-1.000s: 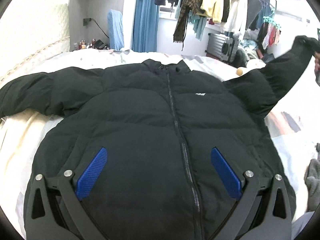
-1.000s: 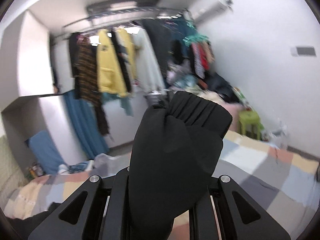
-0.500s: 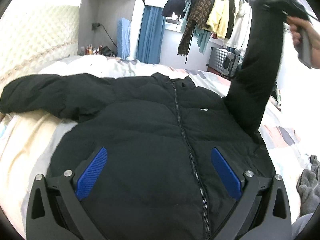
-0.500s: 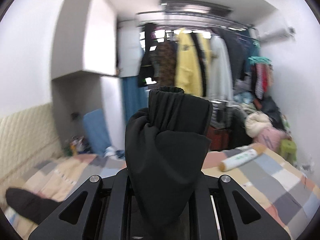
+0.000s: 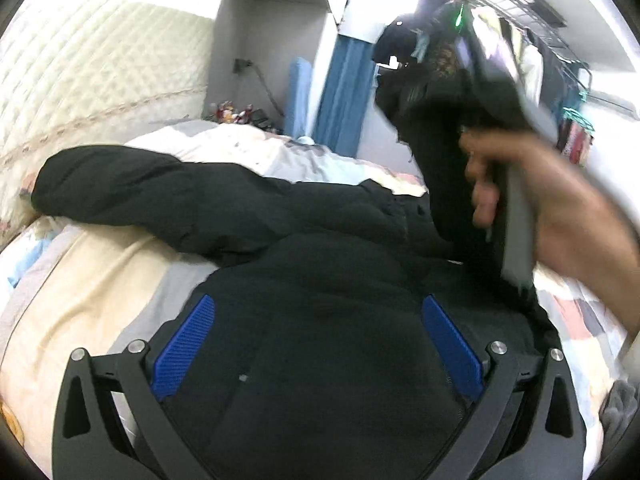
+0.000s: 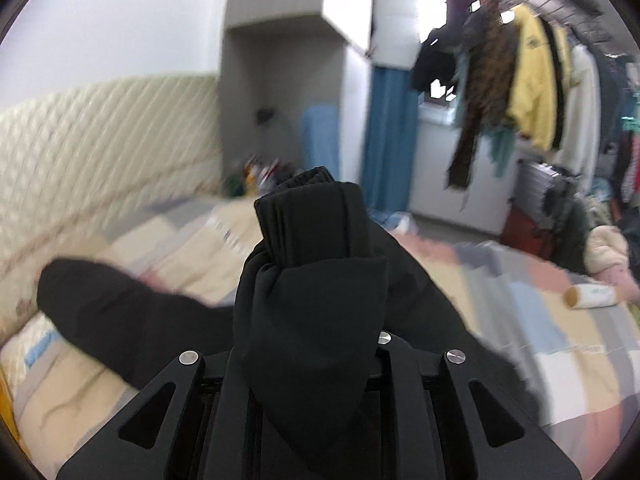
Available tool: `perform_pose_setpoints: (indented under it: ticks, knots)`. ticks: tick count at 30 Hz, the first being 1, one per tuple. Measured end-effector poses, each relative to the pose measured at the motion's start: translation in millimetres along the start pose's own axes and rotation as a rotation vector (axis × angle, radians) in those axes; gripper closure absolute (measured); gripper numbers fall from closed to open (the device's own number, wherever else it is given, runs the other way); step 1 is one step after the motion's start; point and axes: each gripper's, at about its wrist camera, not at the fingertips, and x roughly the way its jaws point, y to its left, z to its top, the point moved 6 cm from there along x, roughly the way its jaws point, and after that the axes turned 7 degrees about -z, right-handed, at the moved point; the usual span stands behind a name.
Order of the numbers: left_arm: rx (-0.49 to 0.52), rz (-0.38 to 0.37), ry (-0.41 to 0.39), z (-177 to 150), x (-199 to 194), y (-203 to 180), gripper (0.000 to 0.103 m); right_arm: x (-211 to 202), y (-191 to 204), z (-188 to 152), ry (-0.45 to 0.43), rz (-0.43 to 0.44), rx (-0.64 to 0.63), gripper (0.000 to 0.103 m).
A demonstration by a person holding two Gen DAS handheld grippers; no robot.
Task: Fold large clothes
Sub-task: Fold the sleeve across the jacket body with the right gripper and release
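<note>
Pinching the ribbed cuff of the black puffer jacket, the right gripper, blurred, could probably lose it if jerked; left gripper hovers spread.

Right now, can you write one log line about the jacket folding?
step: folding sleeve over | right gripper: shut on jacket cuff | left gripper: open above jacket | other sleeve: flat on bed

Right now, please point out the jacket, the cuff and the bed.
jacket (image 5: 320,280), left wrist view, chest panel
cuff (image 6: 308,216), right wrist view, ribbed end
bed (image 5: 100,288), left wrist view, cream cover
</note>
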Motion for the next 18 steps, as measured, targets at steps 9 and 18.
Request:
perform_pose_setpoints:
  ticks: [9,18]
  knots:
    - [-0.094,0.053,0.098,-16,33,42,0.0,82,65,-95,0.157,0.051,-0.047,0.089]
    - [-0.108,0.092,0.179,-37,58,55,0.0,106,60,-131,0.208,0.071,-0.021,0.087]
